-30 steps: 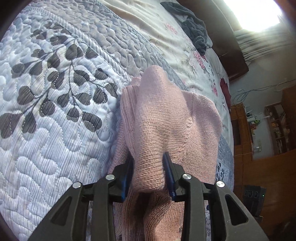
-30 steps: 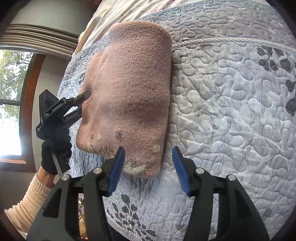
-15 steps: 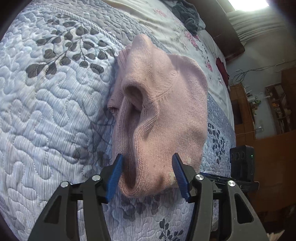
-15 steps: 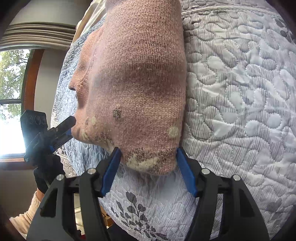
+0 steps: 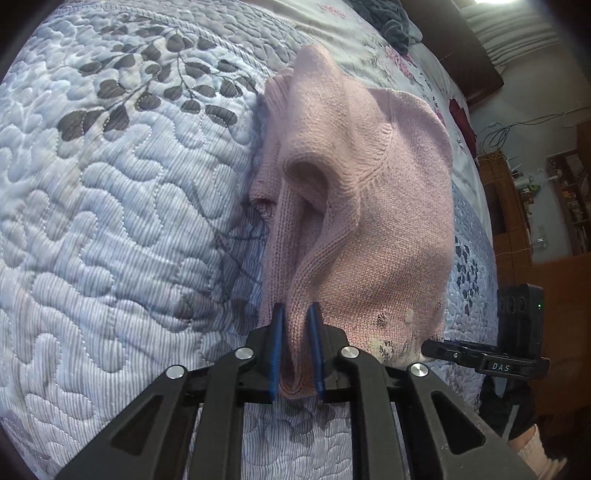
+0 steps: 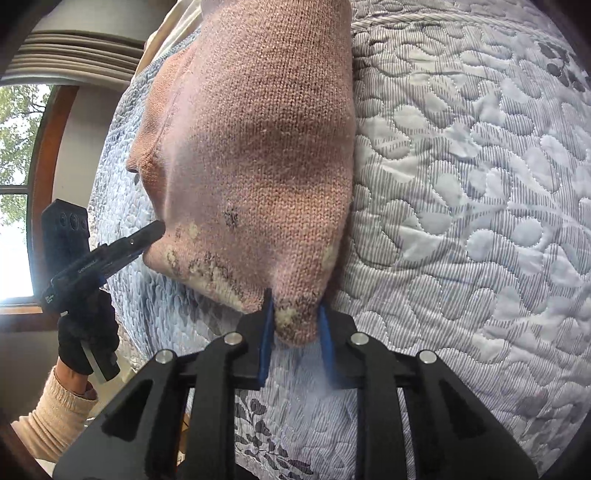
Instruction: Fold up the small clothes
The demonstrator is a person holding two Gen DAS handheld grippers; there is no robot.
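Left gripper (image 5: 296, 347) and right gripper (image 6: 293, 328) each pinch pink sweater (image 5: 369, 206) hem corners.

We see a bed (image 5: 110, 221) covered by a pale blue-grey quilt stitched in wavy lines, with dark leaf sprigs printed on it. Past the quilt's far edge lies a cream floral sheet (image 5: 406, 62), and a dark grey cloth (image 5: 388, 18) is bunched near the dark headboard (image 5: 461, 48). Wooden shelves (image 5: 569, 199) and a wooden cabinet (image 5: 498, 206) stand against a grey wall with loose cables (image 5: 517, 125). We note an arched wood-framed window (image 6: 22, 184) bright with daylight, trees outside, and pleated curtains (image 6: 74, 51) above.
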